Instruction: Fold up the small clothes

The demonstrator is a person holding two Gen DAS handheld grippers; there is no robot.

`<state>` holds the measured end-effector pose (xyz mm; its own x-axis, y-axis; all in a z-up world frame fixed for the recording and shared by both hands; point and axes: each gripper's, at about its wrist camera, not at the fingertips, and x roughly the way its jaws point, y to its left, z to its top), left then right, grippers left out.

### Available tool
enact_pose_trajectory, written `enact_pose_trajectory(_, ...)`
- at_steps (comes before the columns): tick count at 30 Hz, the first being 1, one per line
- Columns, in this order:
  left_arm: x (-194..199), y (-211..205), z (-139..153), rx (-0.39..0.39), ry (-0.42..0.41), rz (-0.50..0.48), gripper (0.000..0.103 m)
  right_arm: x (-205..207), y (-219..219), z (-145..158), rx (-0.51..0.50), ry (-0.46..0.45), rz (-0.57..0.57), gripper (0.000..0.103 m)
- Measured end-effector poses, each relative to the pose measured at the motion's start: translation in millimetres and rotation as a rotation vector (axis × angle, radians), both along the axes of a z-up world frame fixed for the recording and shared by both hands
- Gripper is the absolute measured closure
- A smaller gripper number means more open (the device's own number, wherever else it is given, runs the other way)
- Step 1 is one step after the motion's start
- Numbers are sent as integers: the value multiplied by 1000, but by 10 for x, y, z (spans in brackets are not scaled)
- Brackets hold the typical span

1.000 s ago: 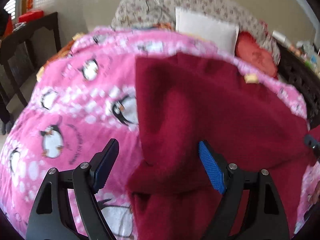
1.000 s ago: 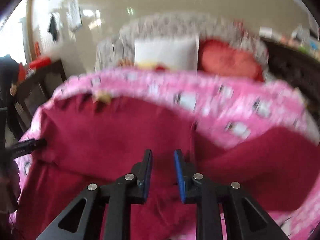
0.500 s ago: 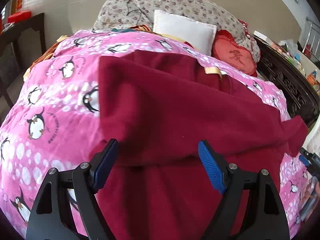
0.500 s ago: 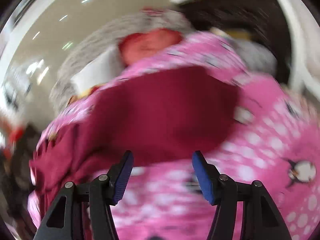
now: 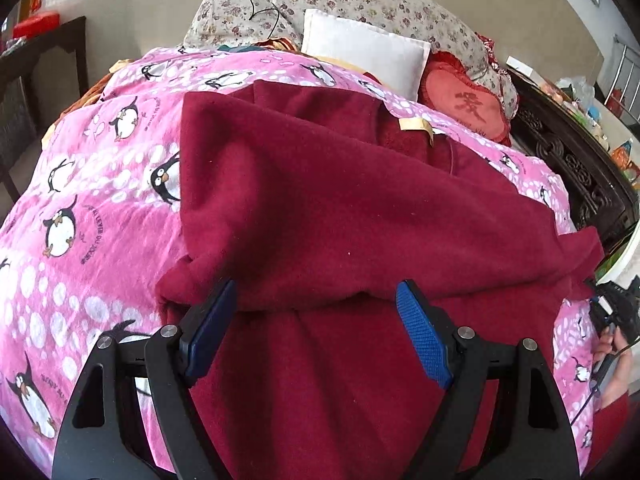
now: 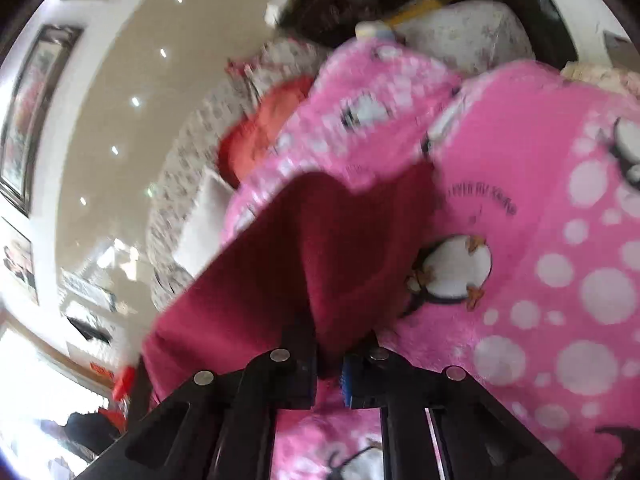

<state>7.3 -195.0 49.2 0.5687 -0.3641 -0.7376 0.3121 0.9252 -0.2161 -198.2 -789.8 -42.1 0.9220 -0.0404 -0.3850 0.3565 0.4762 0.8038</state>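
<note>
On the bed's pink penguin blanket (image 5: 92,184) lies the dark red garment (image 5: 320,208), one layer folded over. Near its front fold the left claw (image 5: 316,320) hangs wide, gripping nothing. The right claw (image 6: 330,364) has just closed, pinching the garment's edge.

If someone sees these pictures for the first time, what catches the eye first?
First, the dark red fleece garment, partly folded across the middle of the bed. Under it lies the bright pink penguin blanket, covering the whole bed. The right gripper has just closed its jaws on a corner of the garment, while the left gripper hangs open over it.
</note>
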Motion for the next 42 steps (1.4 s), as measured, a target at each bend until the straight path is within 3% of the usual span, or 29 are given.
enact_pose_trajectory(3, -44, 77, 46, 19, -29, -1, 21, -333, 111, 523, -118, -105, -69, 97)
enact_pose_trajectory(6, -31, 189, 104, 17, -44, 10, 21, -413, 411, 1172, -276, -164, -43, 97)
enact_pose_trajectory(10, -24, 444, 243, -65, -56, 47, 21, -107, 1352, 1978, -553, -193, 134, 97)
enact_pose_trajectory(13, -35, 677, 369, -129, -77, 90, 21, 354, 2253, 2204, -697, -209, 355, 97)
enact_pose_trajectory(17, 3, 908, 425, -154, -94, 137, 21, 1161, 3422, 1803, -790, -132, 675, 97)
enact_pose_trajectory(20, 62, 971, 339, -155, -69, 150, 21, 1816, 4212, 993, -799, 62, 904, 95)
enact_pose_trajectory(22, 90, 996, 266, -172, -43, 145, 21, 2049, 4422, 557, -745, 198, 1005, 73)
enact_pose_trajectory(23, 104, 1005, 243, -178, -37, 138, 21, 2101, 4411, 442, -737, 234, 1022, 58)
enact_pose_trajectory(26, 128, 982, 211, -173, -44, 113, 21, 1868, 4338, 436, -761, 218, 1020, 58)
enact_pose_trajectory(32, 261, 798, 151, -166, -16, 70, 21, 1295, 3722, 867, -743, 97, 830, 56)
enact_pose_trajectory(36, 378, 564, 51, -92, -9, 44, 21, 1074, 3245, 1117, -782, 108, 647, 49)
enact_pose_trajectory(39, 446, 417, -3, -64, -12, 21, 22, 1065, 2893, 1042, -704, 148, 598, 49)
enact_pose_trajectory(40, 451, 386, -3, -64, -27, 10, 26, 1062, 2828, 997, -672, 149, 597, 49)
enact_pose_trajectory(42, 447, 316, 8, -23, -69, 1, 80, 1019, 2692, 955, -627, 146, 588, 49)
